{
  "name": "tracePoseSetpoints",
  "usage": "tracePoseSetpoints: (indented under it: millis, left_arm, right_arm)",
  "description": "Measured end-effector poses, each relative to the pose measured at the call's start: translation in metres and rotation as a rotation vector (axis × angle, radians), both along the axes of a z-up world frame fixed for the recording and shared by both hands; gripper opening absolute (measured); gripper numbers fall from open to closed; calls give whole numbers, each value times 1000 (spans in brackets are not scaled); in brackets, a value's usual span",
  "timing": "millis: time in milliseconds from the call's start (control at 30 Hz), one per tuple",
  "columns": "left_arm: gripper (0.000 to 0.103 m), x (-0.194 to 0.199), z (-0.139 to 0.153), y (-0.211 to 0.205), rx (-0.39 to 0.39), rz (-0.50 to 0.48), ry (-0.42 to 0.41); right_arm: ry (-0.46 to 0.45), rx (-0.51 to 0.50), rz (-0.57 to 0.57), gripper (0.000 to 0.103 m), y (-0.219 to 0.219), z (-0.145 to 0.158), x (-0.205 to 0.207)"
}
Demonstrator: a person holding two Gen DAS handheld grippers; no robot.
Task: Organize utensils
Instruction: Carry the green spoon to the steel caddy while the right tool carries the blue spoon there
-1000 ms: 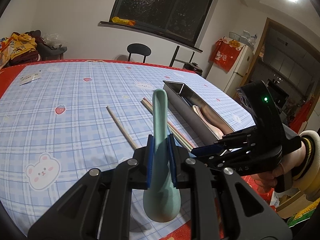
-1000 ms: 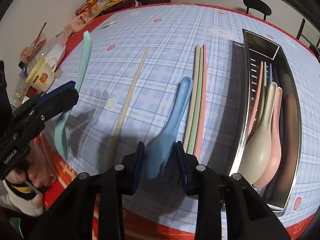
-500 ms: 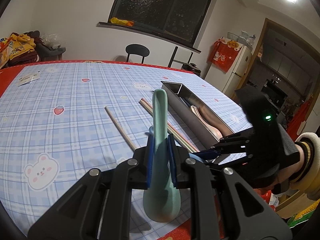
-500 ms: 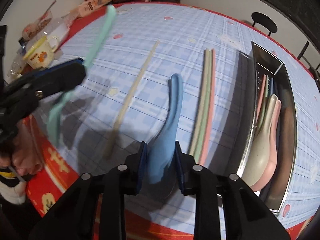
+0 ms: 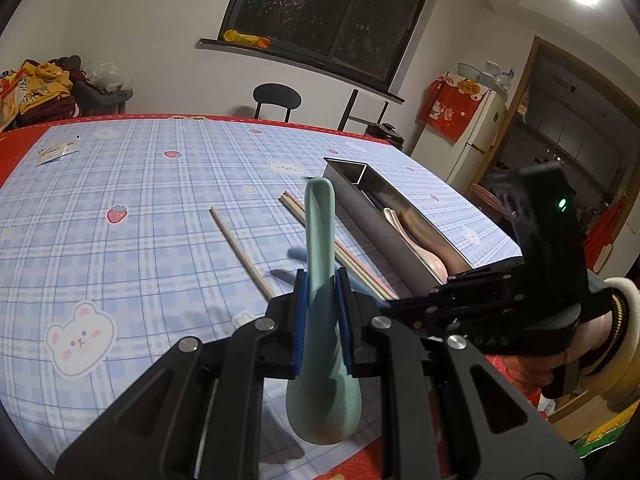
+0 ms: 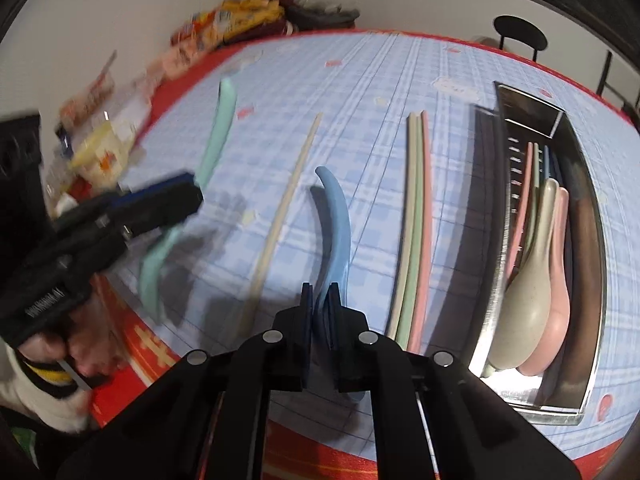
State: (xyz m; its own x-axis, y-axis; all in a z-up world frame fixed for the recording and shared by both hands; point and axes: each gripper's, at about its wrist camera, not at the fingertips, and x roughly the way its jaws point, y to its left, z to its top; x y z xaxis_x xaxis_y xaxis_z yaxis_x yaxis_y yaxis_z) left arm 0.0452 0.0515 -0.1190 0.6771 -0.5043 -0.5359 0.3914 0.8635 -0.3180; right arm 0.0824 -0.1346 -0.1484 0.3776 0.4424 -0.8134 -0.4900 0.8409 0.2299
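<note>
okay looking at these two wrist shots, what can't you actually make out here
- Blue spoon bowl, right wrist view: hidden behind the right gripper.
- Left gripper and mint spoon, right wrist view: motion-blurred.
- Items at the table's far left edge, right wrist view: too blurred to identify.
- Metal tray contents, left wrist view: mostly hidden by its near wall.

The left wrist view sits low at the table's (image 5: 140,220) near edge, facing across toward the window (image 5: 332,20). The right wrist view looks steeply down from higher. Both share the metal tray (image 5: 384,216) (image 6: 500,216) and loose chopsticks (image 5: 240,248) (image 6: 280,216).
</note>
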Motion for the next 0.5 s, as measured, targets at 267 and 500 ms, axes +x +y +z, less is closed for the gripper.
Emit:
tracePoseSetpoints:
  millis: [267,500]
  left_arm:
    - [18,5,11,-14,6,10,7]
    - [18,20,26,-55,8,-12,11]
  right_arm:
    - [-20,207,-108,8,-54,25,11]
    - [-56,309,-245,8,-119,31,27]
